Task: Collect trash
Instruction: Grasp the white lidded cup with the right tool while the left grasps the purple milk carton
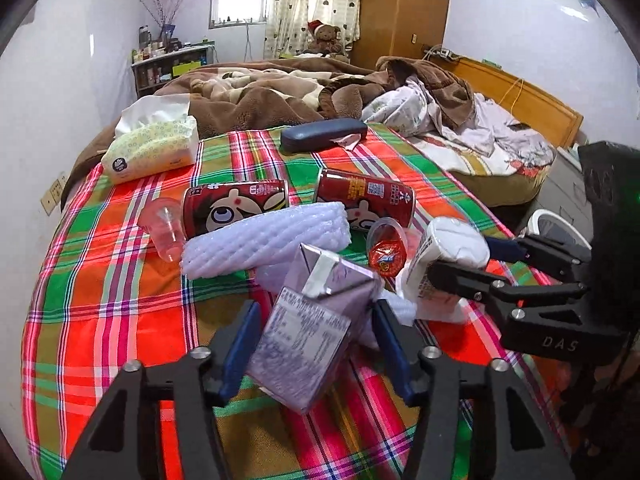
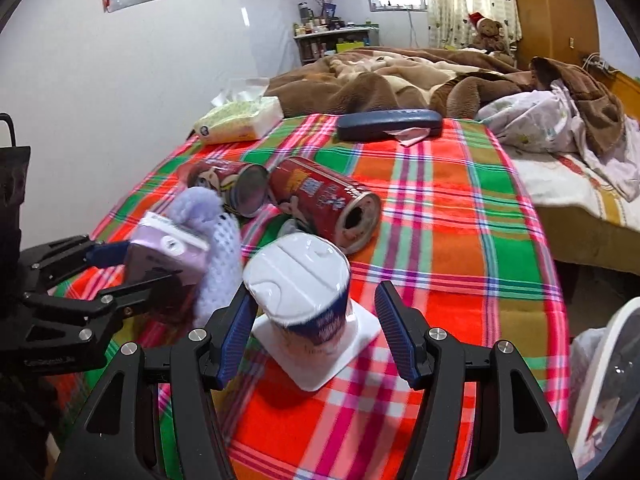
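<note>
A purple drink carton (image 1: 304, 344) hangs tilted between the blue pads of my left gripper (image 1: 316, 340), which is shut on it; in the right wrist view the carton (image 2: 168, 252) sits in that gripper (image 2: 128, 266) just above the plaid cloth. An upturned white cup (image 2: 300, 280) with a blue label stands on its square flange between the fingers of my right gripper (image 2: 316, 312), which is open, with a gap at the right pad. Two red cans (image 1: 236, 208) (image 1: 364, 196), a white foam net (image 1: 264, 240), a clear plastic cup (image 1: 164, 228) and a small red-lidded cup (image 1: 386, 252) lie beyond.
A tissue pack (image 1: 152, 152) and a dark glasses case (image 1: 324, 136) lie at the far side of the plaid cloth (image 2: 460, 240). Rumpled brown blankets (image 1: 260, 96) cover the bed behind. A white-rimmed bin (image 2: 608, 360) stands low at the right.
</note>
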